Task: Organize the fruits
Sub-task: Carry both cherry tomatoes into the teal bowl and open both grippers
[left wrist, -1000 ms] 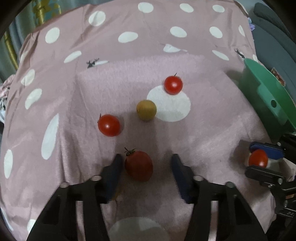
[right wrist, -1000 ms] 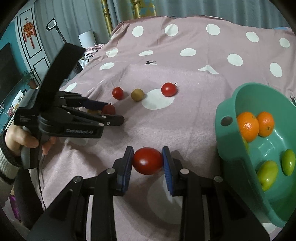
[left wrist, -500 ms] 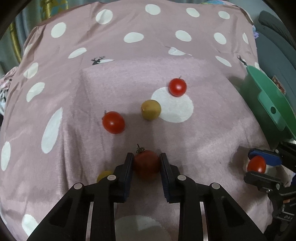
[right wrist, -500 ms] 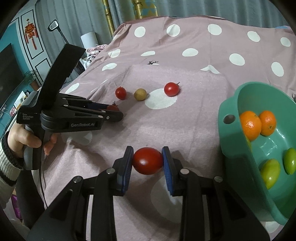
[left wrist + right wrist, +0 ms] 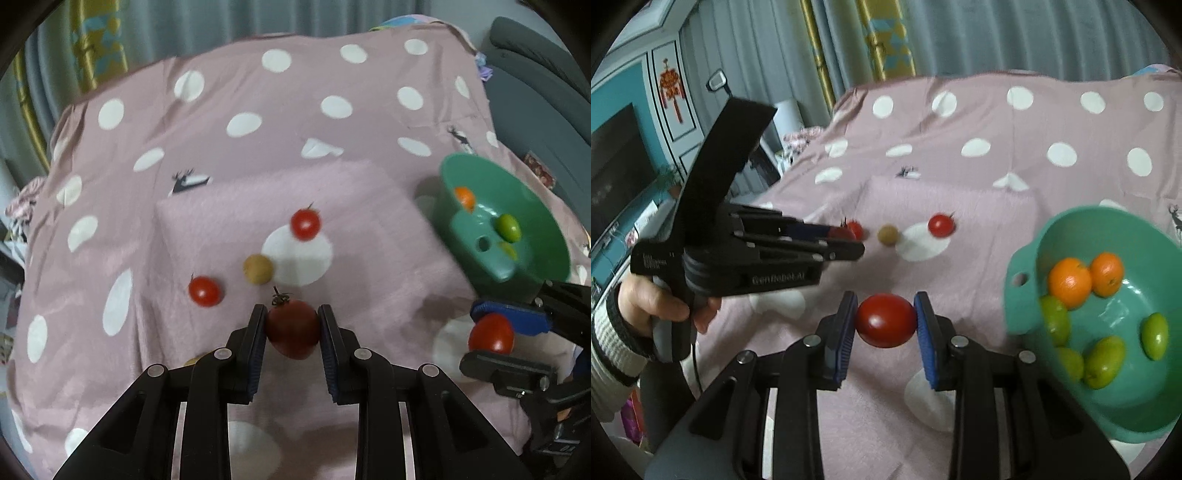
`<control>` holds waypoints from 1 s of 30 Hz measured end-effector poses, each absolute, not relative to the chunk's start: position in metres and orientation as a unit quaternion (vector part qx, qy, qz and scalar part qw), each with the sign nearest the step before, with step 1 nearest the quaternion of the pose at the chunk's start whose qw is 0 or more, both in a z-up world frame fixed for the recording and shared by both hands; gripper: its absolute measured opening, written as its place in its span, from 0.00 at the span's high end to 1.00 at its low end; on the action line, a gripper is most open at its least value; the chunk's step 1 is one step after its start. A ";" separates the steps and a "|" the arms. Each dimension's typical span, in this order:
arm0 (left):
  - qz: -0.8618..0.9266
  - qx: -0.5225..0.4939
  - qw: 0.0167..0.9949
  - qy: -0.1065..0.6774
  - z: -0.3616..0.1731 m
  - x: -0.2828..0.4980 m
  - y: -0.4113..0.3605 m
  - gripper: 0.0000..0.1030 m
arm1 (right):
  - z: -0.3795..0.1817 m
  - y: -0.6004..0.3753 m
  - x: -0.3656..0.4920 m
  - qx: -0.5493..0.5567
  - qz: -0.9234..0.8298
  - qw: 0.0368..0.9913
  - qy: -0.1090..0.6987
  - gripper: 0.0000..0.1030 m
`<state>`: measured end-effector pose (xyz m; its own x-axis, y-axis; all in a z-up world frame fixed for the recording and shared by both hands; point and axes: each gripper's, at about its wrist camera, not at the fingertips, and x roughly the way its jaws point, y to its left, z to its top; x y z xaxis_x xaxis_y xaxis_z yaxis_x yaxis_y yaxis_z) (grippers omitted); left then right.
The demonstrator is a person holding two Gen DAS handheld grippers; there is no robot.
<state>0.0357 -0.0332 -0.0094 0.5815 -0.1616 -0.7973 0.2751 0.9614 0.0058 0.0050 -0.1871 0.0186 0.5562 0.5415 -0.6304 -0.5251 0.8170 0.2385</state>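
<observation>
My left gripper (image 5: 292, 332) is shut on a dark red tomato (image 5: 292, 328) and holds it above the pink spotted cloth; it also shows in the right wrist view (image 5: 846, 236). My right gripper (image 5: 886, 319) is shut on a bright red tomato (image 5: 885, 319), seen from the left wrist at the right (image 5: 491, 333). A green bowl (image 5: 1019, 295) at the right holds oranges (image 5: 1069, 282) and green fruits (image 5: 1104, 356). Two small red tomatoes (image 5: 204, 291) (image 5: 305, 224) and a yellow-brown fruit (image 5: 258, 268) lie on the cloth.
The cloth (image 5: 258, 122) covers a raised pad in the middle. A small yellowish fruit (image 5: 194, 360) peeks beside my left finger. Curtains (image 5: 886, 37) hang behind; a grey chair (image 5: 535, 92) stands at far right. The person's hand (image 5: 657, 306) holds the left gripper.
My left gripper closed on the dark red tomato and lifted it off the cloth. Both grippers rose, and the bowl's inside now shows in the left wrist view.
</observation>
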 end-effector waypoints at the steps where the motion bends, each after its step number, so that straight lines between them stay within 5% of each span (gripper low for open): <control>1: -0.126 0.067 0.889 0.436 -0.005 0.034 -0.037 0.73 | 0.022 -0.191 0.005 0.015 0.301 0.884 0.357 0.69; 17: -0.206 0.090 0.894 0.388 0.041 0.037 -0.134 0.73 | 0.042 -0.282 0.004 0.064 0.177 0.930 0.315 0.68; 30: -0.256 0.104 0.865 0.419 0.026 0.059 -0.202 0.73 | 0.031 -0.334 0.010 0.094 0.087 0.937 0.325 0.68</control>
